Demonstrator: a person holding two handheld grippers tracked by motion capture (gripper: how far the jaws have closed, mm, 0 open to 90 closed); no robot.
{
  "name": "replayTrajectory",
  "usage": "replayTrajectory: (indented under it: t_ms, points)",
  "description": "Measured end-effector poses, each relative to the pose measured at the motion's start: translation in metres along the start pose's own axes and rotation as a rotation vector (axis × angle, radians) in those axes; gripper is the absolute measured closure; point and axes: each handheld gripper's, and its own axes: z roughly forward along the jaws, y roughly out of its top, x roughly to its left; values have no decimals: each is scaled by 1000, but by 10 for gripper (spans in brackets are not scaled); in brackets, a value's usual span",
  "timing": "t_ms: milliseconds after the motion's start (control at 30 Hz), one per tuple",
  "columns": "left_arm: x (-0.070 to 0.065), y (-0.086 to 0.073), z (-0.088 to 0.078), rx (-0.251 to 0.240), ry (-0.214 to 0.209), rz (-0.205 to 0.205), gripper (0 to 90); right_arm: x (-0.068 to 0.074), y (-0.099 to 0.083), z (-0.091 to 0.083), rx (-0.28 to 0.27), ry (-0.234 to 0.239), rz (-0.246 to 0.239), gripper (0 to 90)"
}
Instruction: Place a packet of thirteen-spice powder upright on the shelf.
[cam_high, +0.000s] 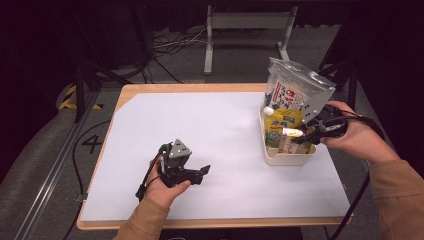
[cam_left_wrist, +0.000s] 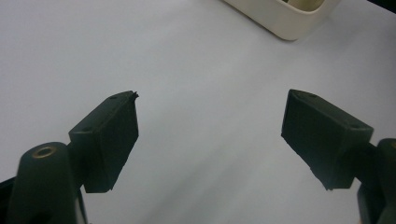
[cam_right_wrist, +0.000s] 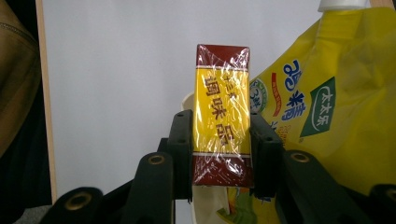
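A small yellow and maroon box (cam_right_wrist: 222, 102) wrapped in clear film sits between the jaws of my right gripper (cam_right_wrist: 222, 144), which is shut on its two sides. In the high view this right gripper (cam_high: 305, 132) holds the box (cam_high: 291, 132) over the cream basket (cam_high: 290, 159) at the table's right. A yellow spouted pouch (cam_right_wrist: 327, 107) stands in the basket just beside the box. My left gripper (cam_high: 200, 172) rests low over the white table sheet at the front left. Its jaws are open with nothing between them (cam_left_wrist: 210, 135).
A clear pouch with dark contents (cam_high: 295, 90) stands upright at the basket's far end. The basket's corner (cam_left_wrist: 285, 21) lies ahead of the left gripper. A white sheet (cam_high: 210, 130) covers the wooden table. Cables and a metal frame lie on the floor beyond.
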Motion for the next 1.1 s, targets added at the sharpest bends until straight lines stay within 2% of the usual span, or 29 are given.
replayTrajectory:
  t_ms: [67,233,367,467,633,867,1100]
  points:
    - [0,0,0,1,-1,0,193,2,0,1,3,-9,-4,680]
    - [1,0,0,1,1,1,192,4,-3,2,4,-32,21,679]
    - [1,0,1,6,0,-3,193,8,-9,4,-22,-57,36,678]
    - [1,0,1,7,0,-6,195,7,-14,3,-40,-57,59,678]
    - [1,0,1,9,1,-6,196,6,-18,3,-48,-53,68,678]
    - [2,-1,1,8,1,-6,196,7,-18,3,-45,-45,59,678]
    - [3,-1,1,8,0,-8,196,6,-13,3,-15,-19,38,678]
